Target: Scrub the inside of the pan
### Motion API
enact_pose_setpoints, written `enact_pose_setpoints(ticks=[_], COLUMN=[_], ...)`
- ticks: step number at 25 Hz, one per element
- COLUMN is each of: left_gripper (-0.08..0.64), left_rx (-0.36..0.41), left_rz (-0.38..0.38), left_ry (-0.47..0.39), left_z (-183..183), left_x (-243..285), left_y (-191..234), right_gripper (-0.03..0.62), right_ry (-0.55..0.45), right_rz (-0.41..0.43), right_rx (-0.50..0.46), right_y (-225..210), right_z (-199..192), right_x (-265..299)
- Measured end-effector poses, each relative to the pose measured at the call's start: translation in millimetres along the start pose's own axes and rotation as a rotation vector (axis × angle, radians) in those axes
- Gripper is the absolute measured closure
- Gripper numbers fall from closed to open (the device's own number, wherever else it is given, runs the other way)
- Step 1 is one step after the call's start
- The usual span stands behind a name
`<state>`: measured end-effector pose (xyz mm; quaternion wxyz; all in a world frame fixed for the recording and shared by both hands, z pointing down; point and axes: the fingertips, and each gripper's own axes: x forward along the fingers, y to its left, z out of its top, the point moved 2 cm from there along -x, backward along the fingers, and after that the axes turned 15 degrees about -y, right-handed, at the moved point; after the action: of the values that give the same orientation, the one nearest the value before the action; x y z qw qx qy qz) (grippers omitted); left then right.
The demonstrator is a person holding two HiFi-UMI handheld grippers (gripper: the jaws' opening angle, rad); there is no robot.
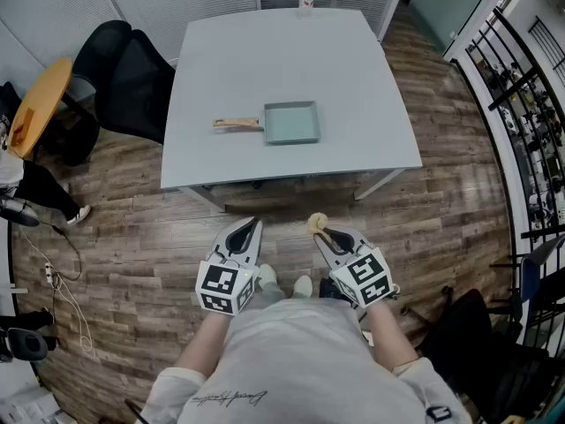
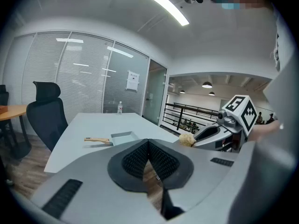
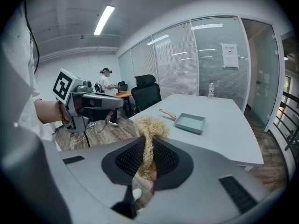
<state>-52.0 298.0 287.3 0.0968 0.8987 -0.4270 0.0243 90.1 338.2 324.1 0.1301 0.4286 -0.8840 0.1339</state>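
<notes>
Two claws: left claw closed, empty; right claw pinches a scrubber, its lower half hidden.

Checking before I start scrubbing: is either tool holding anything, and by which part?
The right tool grips the straw scrubber by its neck, tuft poking out. The left tool is shut, empty.

Brush stem half-hidden in right claw
</notes>
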Motion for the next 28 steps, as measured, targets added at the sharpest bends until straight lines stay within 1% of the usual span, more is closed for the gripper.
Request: enact_pose_setpoints(ticks=[9, 15, 28], left_gripper=[0.549, 0.549, 0.549], left_rx=[-0.001, 0.004, 0.001], left_rz=[-0.029, -0.047, -0.100], left_ry=[-0.006, -0.007, -0.018], left_z=[3, 5, 4], left_x=[-1, -4, -14], left_y=[17, 30, 58], right_gripper=[0.529, 0.528, 0.528], right_ry=[0.012, -0.043, -0.071], right_rz=[-0.005, -0.024, -0.070], right_rx=[-0.018, 0.043, 0.027], right_y=[8, 15, 38], right_z=[5, 16, 29], right_x=[21, 30, 50])
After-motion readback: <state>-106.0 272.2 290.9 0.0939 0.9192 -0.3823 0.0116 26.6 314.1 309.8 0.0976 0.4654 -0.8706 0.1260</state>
